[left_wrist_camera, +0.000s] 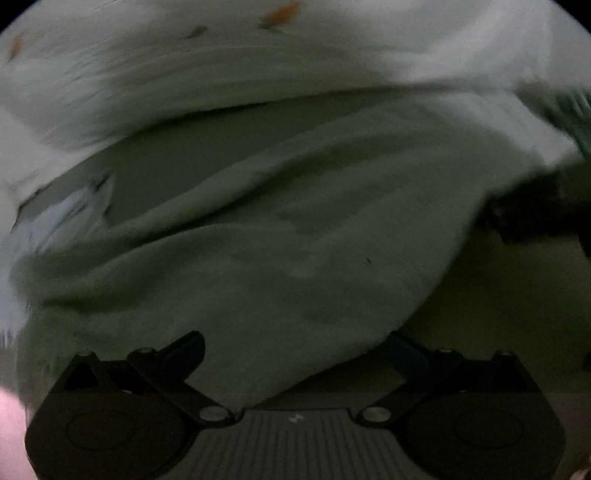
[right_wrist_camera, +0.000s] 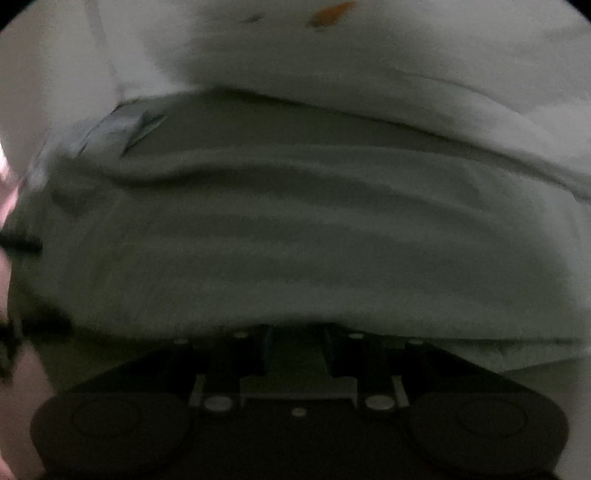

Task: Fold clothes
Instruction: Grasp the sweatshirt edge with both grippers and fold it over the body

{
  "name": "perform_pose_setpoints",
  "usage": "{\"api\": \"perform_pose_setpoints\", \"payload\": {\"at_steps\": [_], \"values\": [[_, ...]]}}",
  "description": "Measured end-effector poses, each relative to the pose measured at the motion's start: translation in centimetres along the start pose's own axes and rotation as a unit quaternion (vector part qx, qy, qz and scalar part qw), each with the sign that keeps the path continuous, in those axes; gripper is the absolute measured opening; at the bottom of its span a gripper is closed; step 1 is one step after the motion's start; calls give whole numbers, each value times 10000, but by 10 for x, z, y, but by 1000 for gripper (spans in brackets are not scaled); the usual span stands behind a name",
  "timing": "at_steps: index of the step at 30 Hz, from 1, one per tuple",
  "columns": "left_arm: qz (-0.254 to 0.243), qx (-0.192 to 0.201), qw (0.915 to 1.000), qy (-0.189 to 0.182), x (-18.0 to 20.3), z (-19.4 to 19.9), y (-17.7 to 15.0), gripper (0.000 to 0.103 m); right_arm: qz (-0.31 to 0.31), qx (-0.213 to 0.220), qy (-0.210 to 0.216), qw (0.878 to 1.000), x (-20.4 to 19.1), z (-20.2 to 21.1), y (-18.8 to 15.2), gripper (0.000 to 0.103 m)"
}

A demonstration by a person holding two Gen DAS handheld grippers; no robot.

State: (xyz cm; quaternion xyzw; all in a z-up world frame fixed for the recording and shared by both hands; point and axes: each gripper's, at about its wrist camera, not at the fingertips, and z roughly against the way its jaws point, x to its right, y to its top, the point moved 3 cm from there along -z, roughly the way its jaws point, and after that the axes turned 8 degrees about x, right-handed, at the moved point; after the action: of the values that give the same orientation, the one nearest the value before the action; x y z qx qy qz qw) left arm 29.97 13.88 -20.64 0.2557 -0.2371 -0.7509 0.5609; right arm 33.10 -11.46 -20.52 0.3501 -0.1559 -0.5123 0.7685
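Observation:
A pale grey-green garment (left_wrist_camera: 280, 236) fills the left wrist view, draped over the fingers. My left gripper (left_wrist_camera: 295, 350) has its jaws spread wide, with the cloth lying between and over them. In the right wrist view the same garment (right_wrist_camera: 295, 229) hangs in folds right in front of the camera and covers the fingertips. My right gripper (right_wrist_camera: 295, 339) has its jaws close together with a narrow gap; the cloth edge sits over them, and the grip itself is hidden. A label (right_wrist_camera: 110, 129) shows at the garment's upper left.
A white cloth with orange marks (left_wrist_camera: 280, 14) lies beyond the garment; it also shows in the right wrist view (right_wrist_camera: 332, 14). A dark object (left_wrist_camera: 535, 210) sits at the right edge of the left wrist view. Both views are dim and blurred.

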Motion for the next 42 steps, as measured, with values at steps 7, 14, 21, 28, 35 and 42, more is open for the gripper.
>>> {"api": "perform_pose_setpoints", "payload": {"at_steps": [7,14,21,28,35,42], "values": [[-845,381,9956,-142,19,-11,9,103,-984,-20,-372,9945,15,-16,17,32],[319,344,9984,300,-35,-35,18,103,-1426,-100,-310,9893,19,-36,29,38],[1827,55,9825,352,-97,-62,16,103,-1423,-190,-136,9895,5,-47,33,44],[1687,50,9849,372,-109,-72,6,103,-1567,-449,778,9836,-32,-35,17,45],[1584,51,9868,336,-111,-66,1,103,-893,-626,1729,9789,-89,-34,9,45],[1946,83,9781,728,-146,-34,-27,103,-458,-653,2510,9647,-122,-33,16,47]]}}
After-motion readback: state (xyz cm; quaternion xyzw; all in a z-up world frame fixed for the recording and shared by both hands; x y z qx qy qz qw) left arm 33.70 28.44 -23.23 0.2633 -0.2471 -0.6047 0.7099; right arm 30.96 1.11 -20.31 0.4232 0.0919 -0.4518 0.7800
